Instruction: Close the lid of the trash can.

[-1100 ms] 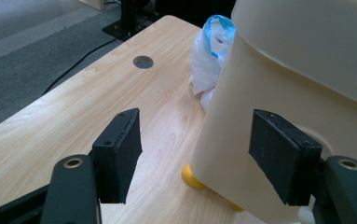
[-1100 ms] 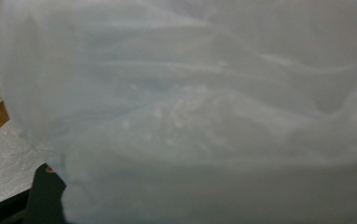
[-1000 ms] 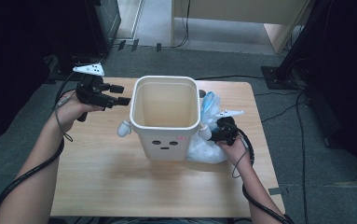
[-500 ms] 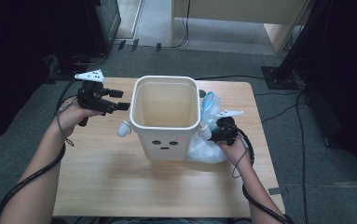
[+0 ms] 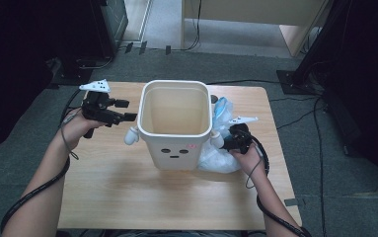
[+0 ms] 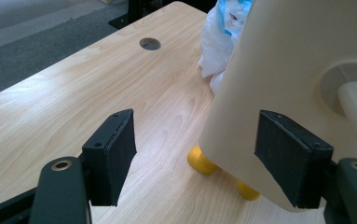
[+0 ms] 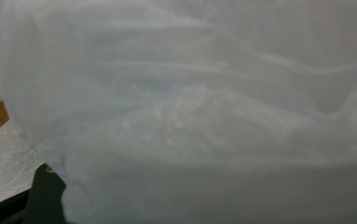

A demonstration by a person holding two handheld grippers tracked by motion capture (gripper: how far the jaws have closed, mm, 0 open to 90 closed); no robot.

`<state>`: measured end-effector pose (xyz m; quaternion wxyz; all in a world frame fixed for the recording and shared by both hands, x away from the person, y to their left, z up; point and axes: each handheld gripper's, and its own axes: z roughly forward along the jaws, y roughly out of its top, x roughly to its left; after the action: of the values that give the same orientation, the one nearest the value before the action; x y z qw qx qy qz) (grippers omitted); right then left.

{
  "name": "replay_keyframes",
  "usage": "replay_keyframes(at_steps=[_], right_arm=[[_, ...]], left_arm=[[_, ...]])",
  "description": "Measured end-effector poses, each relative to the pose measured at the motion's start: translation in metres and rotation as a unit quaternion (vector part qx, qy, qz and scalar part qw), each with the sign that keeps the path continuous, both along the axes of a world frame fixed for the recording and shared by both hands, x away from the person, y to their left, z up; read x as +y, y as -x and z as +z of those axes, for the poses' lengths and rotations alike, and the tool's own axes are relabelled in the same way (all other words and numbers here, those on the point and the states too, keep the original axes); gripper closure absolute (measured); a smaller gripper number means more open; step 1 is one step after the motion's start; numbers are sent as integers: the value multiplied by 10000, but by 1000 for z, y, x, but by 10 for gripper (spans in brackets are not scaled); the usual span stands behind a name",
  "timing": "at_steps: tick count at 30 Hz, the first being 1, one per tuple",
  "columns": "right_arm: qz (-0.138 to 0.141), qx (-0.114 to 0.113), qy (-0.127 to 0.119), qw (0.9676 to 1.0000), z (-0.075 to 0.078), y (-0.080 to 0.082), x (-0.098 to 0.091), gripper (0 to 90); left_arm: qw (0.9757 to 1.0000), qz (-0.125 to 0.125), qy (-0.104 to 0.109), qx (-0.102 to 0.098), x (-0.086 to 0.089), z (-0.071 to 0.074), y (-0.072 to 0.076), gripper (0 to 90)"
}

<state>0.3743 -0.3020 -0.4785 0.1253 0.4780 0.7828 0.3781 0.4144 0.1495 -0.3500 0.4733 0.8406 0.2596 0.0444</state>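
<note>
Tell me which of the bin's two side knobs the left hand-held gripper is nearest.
The knob on the bin's left wall, just past the left hand-held gripper's open jaws. The other knob is on the opposite wall, by the plastic bag.

— What lies under it all?
— A light wooden table [image 5: 127, 197], with a round cable hole [image 6: 149, 44] near its far edge.
— And around it?
— Grey carpet [image 5: 354, 187], black cables [image 5: 320, 123] trailing over it, a pale wooden cabinet [image 5: 255, 12] at the back and dark furniture [image 5: 53, 29] on the left.
</note>
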Motion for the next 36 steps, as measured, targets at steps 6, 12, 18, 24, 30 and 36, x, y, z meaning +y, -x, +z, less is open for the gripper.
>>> replay_keyframes(at_steps=[6, 12, 18, 24, 30, 36], right_arm=[[2, -1, -3, 10000, 0, 0, 0, 280], [0, 0, -3, 10000, 0, 0, 0, 280], [5, -7, -2, 10000, 0, 0, 0, 280], [-1, -3, -9, 10000, 0, 0, 0, 281], [-4, -4, -10, 10000, -1, 0, 0, 281], [-1, -4, -11, 10000, -1, 0, 0, 280]], left_arm=[[10000, 16, -1, -3, 1, -10, 2, 283], [10000, 16, -60, -12, 1, -19, 4, 283], [10000, 25, -46, -21, 1, -26, 6, 282], [10000, 57, 52, 29, 2, -31, 8, 282], [9999, 59, -24, -94, 5, -39, 13, 283], [9999, 43, -68, -98, 6, -47, 17, 282]])
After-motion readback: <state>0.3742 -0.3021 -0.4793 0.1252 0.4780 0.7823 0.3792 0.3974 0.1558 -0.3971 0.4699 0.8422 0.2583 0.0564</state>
